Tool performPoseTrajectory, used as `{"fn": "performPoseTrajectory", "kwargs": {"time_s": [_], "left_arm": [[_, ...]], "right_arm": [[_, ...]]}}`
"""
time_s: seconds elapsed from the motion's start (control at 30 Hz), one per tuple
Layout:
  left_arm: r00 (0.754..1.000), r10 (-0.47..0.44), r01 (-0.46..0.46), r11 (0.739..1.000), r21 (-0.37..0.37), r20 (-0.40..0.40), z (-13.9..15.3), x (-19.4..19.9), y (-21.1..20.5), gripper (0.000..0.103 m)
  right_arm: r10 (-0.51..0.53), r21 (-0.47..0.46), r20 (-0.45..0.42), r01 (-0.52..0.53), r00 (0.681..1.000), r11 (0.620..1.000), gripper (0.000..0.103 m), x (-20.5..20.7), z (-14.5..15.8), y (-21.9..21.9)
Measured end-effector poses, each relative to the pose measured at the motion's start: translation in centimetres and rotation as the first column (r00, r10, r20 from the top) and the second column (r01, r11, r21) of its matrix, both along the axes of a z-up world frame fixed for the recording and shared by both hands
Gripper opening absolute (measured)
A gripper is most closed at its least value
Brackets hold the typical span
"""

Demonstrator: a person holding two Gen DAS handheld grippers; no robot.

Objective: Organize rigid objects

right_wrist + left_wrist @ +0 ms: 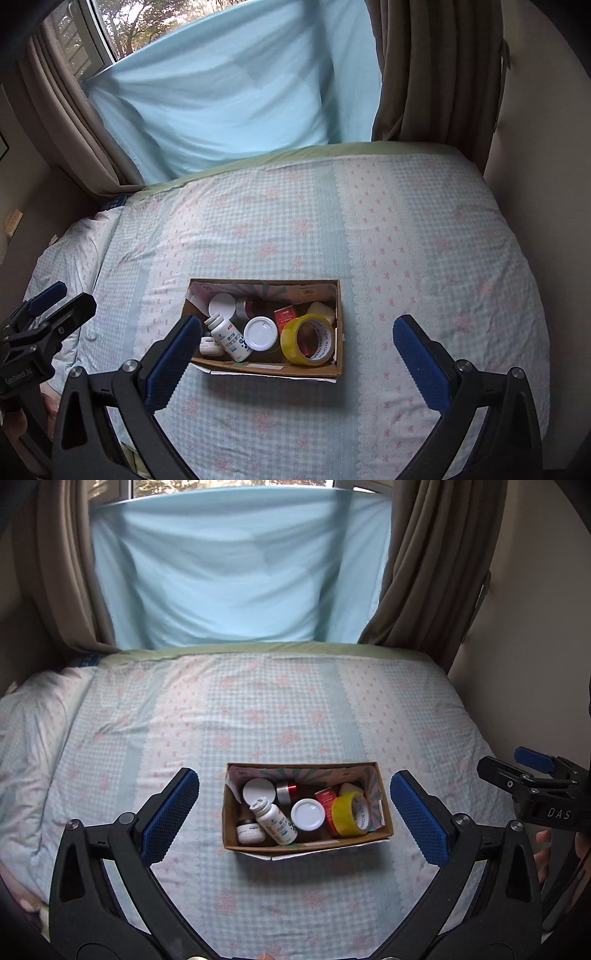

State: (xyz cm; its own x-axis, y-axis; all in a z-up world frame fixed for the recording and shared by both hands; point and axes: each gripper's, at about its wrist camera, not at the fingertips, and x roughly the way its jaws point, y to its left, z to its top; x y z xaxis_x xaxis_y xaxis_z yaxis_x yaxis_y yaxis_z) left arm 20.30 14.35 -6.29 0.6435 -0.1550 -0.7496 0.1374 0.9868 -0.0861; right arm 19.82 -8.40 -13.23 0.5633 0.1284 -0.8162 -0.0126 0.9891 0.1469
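An open cardboard box [383, 814] [338, 332] sits on the bed. Inside lie a white pill bottle [275, 821] [229, 338], a white-lidded jar [307, 814] [260, 333], a yellow tape roll [349, 814] [308, 339], a red carton [325, 797] [285, 315], a silver and red can [288, 791], a round white lid [258, 791] [221, 304] and a small white jar [249, 832] [209, 346]. My left gripper [295, 816] is open and empty, held above the box. My right gripper [291, 354] is open and empty, also over the box.
The bed has a checked quilt [277, 709] [406, 240] with a pillow [26, 746] at the left. Brown curtains [436, 561] and a blue sheet [240, 565] hang behind. The right gripper shows in the left wrist view [535, 779]; the left one shows in the right wrist view [40, 321].
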Motion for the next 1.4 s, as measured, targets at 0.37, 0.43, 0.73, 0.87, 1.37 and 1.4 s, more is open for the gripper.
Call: {"fn": "performPoseTrajectory", "kwargs": {"time_s": [0.37,0.43,0.73,0.87,1.37,1.4], "left_arm": [[0.982,0.021,-0.025,0.999,0.023,0.186,7.4,-8.2,-1.7,0.103],[0.980,0.029,-0.031,1.000,0.003,0.198,7.6,-9.2,-1.7,0.103],[0.971,0.045,-0.037,0.999,-0.039,0.235,8.6,-10.9,-2.4,0.103],[0.968,0.049,-0.042,0.999,-0.033,0.246,8.8,-11.1,-2.6,0.103],[0.963,0.051,-0.052,0.999,-0.006,0.263,9.3,-11.4,-3.6,0.103],[0.963,0.052,-0.053,0.999,-0.004,0.264,9.4,-11.4,-3.7,0.103]], "right_arm": [[-0.014,-0.146,0.250,0.052,0.968,0.988,0.103,-9.1,10.8,-0.2],[-0.022,-0.148,0.266,0.064,0.964,0.987,0.103,-10.4,11.1,-0.3],[-0.050,-0.151,0.309,0.101,0.950,0.983,0.103,-12.1,11.7,-1.5],[-0.054,-0.143,0.318,0.104,0.946,0.984,0.103,-12.3,11.8,-1.8],[-0.043,-0.130,0.332,0.091,0.942,0.987,0.103,-12.7,11.9,-2.2],[-0.043,-0.129,0.332,0.091,0.942,0.987,0.103,-12.7,11.9,-2.3]]}}
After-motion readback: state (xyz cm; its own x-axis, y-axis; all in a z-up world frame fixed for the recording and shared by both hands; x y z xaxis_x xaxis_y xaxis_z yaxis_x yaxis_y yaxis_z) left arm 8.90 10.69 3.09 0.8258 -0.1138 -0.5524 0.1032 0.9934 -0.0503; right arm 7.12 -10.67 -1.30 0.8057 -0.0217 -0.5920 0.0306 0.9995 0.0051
